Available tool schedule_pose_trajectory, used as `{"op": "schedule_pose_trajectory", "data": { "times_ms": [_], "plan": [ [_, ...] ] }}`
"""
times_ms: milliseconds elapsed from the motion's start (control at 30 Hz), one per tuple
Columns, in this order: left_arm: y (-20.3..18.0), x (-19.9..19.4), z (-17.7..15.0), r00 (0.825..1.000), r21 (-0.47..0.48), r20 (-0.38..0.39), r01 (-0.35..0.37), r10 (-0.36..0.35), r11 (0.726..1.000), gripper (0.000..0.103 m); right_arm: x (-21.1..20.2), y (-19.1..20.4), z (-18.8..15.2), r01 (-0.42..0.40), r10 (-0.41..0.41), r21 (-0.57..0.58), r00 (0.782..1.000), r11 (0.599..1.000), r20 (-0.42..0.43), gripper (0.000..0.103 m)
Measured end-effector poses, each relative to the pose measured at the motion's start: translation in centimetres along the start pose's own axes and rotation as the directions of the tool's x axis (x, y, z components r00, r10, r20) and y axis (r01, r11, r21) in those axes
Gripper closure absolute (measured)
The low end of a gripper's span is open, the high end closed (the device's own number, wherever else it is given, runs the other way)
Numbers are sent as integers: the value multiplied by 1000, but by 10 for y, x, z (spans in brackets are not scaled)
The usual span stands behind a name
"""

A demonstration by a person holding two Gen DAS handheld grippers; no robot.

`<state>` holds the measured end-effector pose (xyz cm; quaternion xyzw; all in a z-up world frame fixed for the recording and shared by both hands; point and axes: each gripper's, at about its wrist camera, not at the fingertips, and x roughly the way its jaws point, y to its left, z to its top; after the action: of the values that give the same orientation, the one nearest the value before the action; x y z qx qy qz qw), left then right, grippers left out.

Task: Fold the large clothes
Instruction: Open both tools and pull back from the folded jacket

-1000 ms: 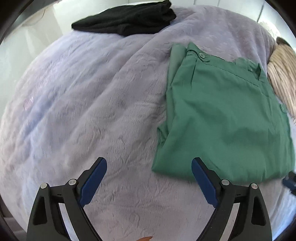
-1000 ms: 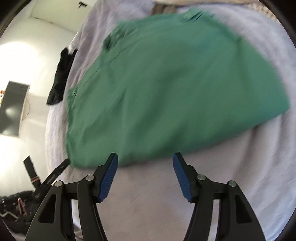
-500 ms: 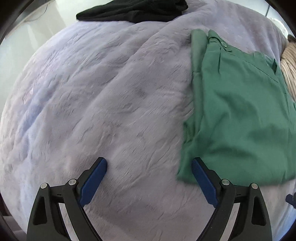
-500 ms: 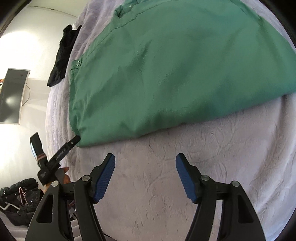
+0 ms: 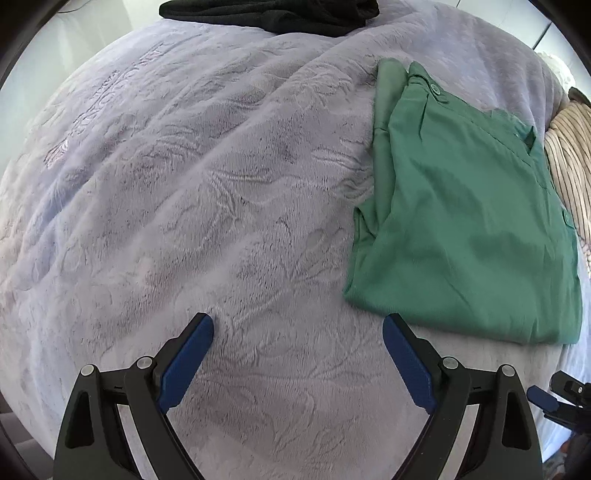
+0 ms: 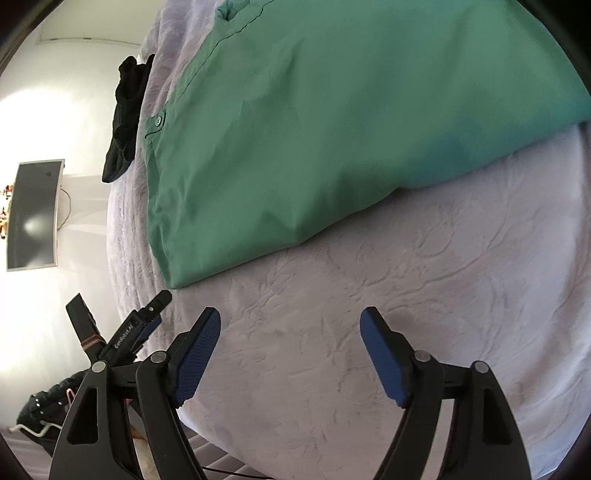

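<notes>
The left gripper (image 5: 298, 354) hangs over the bed with its blue-padded fingers (image 5: 186, 360) spread wide and nothing between them, only the plush lavender blanket (image 5: 192, 192) underneath. The right gripper (image 6: 290, 352) is also empty, its jaws opening further as it points down at bare blanket just short of the near edge of the clothing. Seen from the right side, the tip of the left gripper sits close to the near left corner of the garment without touching it. The green garment (image 5: 461, 221) lies folded into a flat, roughly rectangular packet on the right part of the bed, to the right of and beyond the left gripper; a buttoned tab shows at its far left corner and a narrower fold of the same green cloth runs down its left edge. Just past it on the right lies a cream ribbed fabric (image 5: 570, 158). A heap of black clothing (image 5: 273, 14) rests at the far edge of the blanket, well apart from the green packet. Off the bed to the left, a dark screen (image 6: 35, 214) hangs on a white wall.
</notes>
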<state>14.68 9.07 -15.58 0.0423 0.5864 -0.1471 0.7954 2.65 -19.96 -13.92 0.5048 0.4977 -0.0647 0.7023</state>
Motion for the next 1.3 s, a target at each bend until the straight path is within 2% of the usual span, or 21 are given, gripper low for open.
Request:
{"op": "schedule_pose_trajectory", "data": {
  "times_ms": [233,400,500,733,967,1100,1200,1300],
  "plan": [
    [-6,-2,-18,1000,19,-6,-1,1,1000,10,10,2,-6,-53,54,42,998,998,-19,22],
    [-8,-2,-16,1000,29,-13,5,-5,1000,10,11,3,-9,-74,74,55,997,996,-7,21],
    [-12,-2,-17,1000,40,-17,5,-5,999,10,11,3,-11,-96,97,66,995,993,-3,0],
    [-21,-2,-15,1000,62,-24,21,-19,998,10,13,1,-15,-127,125,85,992,988,27,0],
    [-16,-5,-7,992,44,-22,125,-124,991,10,17,2,-18,-223,211,123,972,967,98,0],
    [-10,-8,1,984,29,-17,175,-175,984,10,25,20,-9,-194,185,76,977,978,106,0],
    [-7,-9,7,975,19,-16,222,-222,975,10,37,32,6,-256,248,68,962,964,113,0],
    [-7,-6,11,956,6,-27,291,-291,957,10,57,40,21,-288,280,61,953,956,116,0]
  ]
}}
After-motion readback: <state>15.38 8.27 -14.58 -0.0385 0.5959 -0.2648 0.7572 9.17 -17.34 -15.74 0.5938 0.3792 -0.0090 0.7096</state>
